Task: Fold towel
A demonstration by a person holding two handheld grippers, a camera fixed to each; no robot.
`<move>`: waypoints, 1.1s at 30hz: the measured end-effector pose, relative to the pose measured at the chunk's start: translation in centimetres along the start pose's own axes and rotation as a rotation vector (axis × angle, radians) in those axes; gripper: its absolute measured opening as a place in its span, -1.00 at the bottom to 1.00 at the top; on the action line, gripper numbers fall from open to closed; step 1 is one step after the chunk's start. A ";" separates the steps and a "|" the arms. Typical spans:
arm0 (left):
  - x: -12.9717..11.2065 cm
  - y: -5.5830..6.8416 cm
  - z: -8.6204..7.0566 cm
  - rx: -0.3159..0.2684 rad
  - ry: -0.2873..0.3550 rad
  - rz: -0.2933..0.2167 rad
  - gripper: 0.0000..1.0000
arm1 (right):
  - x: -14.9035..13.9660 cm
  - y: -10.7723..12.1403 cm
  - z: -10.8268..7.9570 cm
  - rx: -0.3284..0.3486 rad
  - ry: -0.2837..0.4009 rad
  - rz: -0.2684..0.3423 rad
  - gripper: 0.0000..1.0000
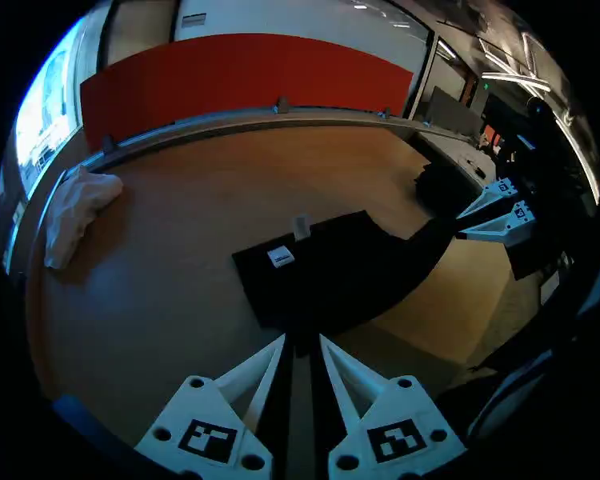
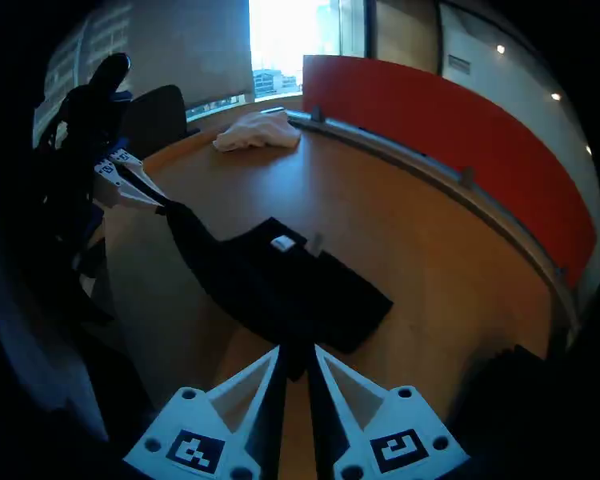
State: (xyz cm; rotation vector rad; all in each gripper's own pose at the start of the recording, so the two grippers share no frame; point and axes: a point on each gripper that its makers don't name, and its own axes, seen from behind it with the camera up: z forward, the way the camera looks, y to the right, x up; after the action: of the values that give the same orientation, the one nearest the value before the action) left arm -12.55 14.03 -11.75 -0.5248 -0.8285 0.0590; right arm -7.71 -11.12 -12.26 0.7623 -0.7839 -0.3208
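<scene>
Black towel (image 1: 332,264) lies mid-surface (image 1: 180,304), white tag (image 1: 281,256) up. I've got the left hand-held gripper (image 1: 302,342) pinched narrow on its near edge. The right hand-held gripper (image 2: 298,350) is the same, clamped on a corner. White cloth (image 1: 80,212) bunched far left.

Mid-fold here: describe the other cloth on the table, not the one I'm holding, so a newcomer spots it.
Start at the long red partition along the wooden table's far edge. Near its window end lies a crumpled white cloth. Unlike the black towel spread mid-table, it is pale, bunched and unheld.
</scene>
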 end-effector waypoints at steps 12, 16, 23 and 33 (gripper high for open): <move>1.3 -1.8 3.6 0.003 0.003 0.010 -0.72 | -1.0 2.2 2.5 -0.011 -0.031 0.049 -0.68; 2.2 -2.4 4.9 0.002 0.009 0.015 -0.72 | -1.1 3.4 3.3 -0.023 -0.042 0.064 -0.68; 3.5 -3.3 7.0 0.003 0.014 0.025 -0.72 | -0.5 5.4 4.8 -0.042 -0.051 0.089 -0.68; 3.9 -3.8 8.9 0.007 0.004 0.027 -0.72 | -0.7 6.7 6.4 -0.047 -0.070 0.106 -0.68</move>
State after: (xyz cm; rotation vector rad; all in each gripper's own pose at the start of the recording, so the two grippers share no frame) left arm -16.86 15.44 -2.36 -0.5296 -0.8167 0.0854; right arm -13.03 -9.27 -4.84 0.6657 -0.8767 -0.2709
